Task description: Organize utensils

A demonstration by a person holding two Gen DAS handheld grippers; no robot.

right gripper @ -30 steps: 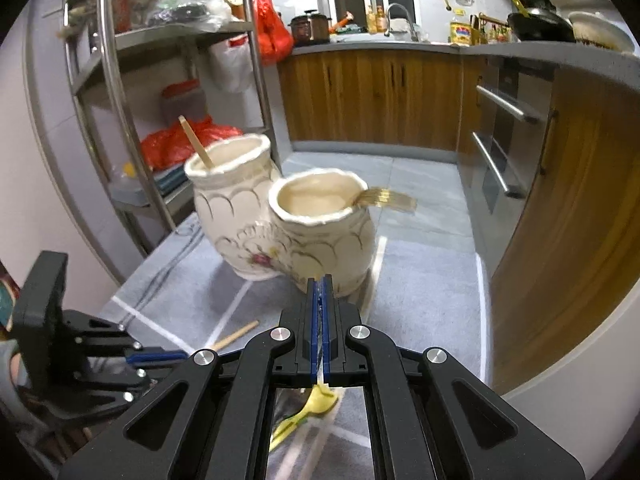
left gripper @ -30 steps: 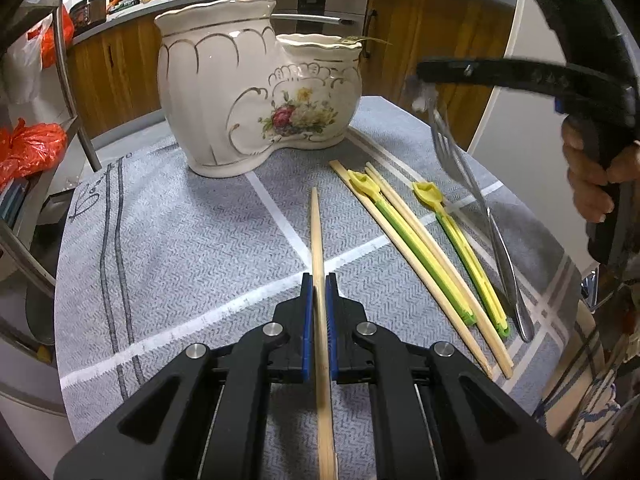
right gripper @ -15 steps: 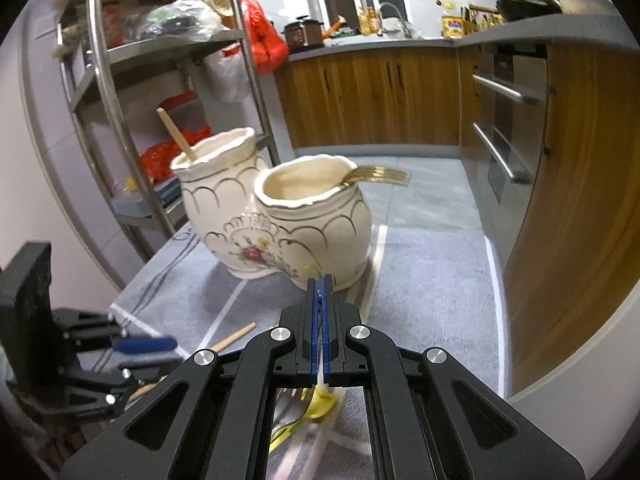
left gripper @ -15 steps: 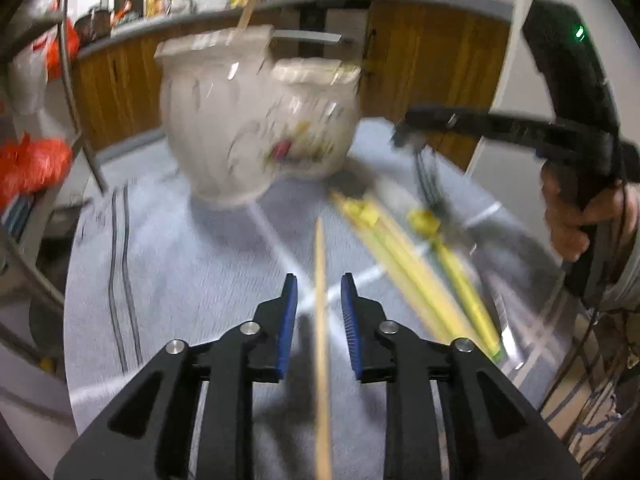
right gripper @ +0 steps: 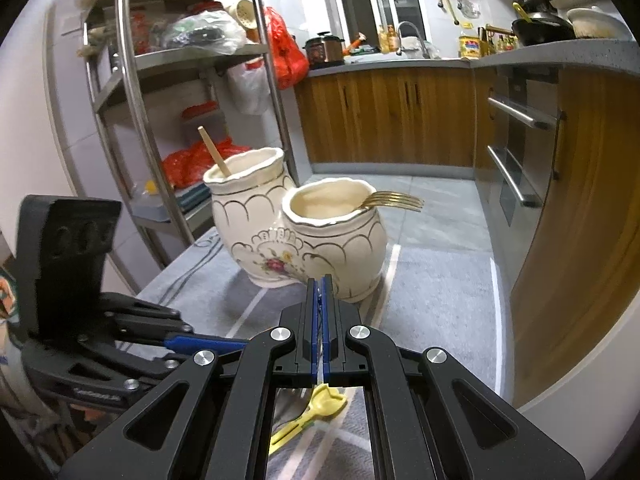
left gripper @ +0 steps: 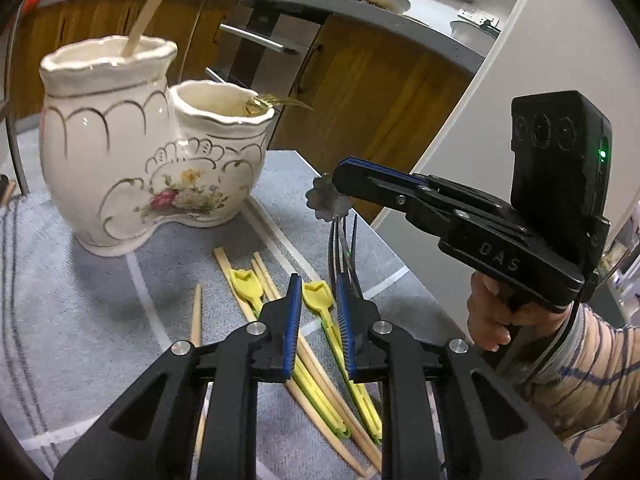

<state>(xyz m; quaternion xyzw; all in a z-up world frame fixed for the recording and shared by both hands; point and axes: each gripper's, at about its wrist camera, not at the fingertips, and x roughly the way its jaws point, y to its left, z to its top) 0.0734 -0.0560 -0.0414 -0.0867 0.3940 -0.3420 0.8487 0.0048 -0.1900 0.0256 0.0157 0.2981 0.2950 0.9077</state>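
My right tongs (left gripper: 340, 178) are pressed together on the flower-shaped end of a steel fork (left gripper: 342, 240), which hangs tines-down above the grey cloth on the bench (left gripper: 80, 320). From the right wrist view I see only the thin edge of its handle between the blue pads (right gripper: 326, 320). My left tongs (left gripper: 318, 320) are slightly spread with the jaws closing, and nothing is between them; they hover over the yellow-green training chopsticks (left gripper: 320, 360) and the plain wooden chopsticks (left gripper: 312, 360) lying side by side on the cloth, with a single wooden chopstick (left gripper: 196, 312) lying apart to their left.

The two-pot ceramic holder (left gripper: 140, 160) stands at the back of the bench. Its taller pot has a wooden stick (left gripper: 154, 4) in it; the shorter one already holds a gold fork (right gripper: 392, 200), so I judge that is where my steel fork belongs.

To do this well, I should lift the fork until its tines clear the shorter pot's rim, carry it over the mouth, and lower it straight in, tines down. The grip is at the very end of the handle, so the fork may swing; I'd move slowly and let it settle before letting go. I'd keep it off the gold fork leaning on the rim. My left tongs should stay low and clear of the path.
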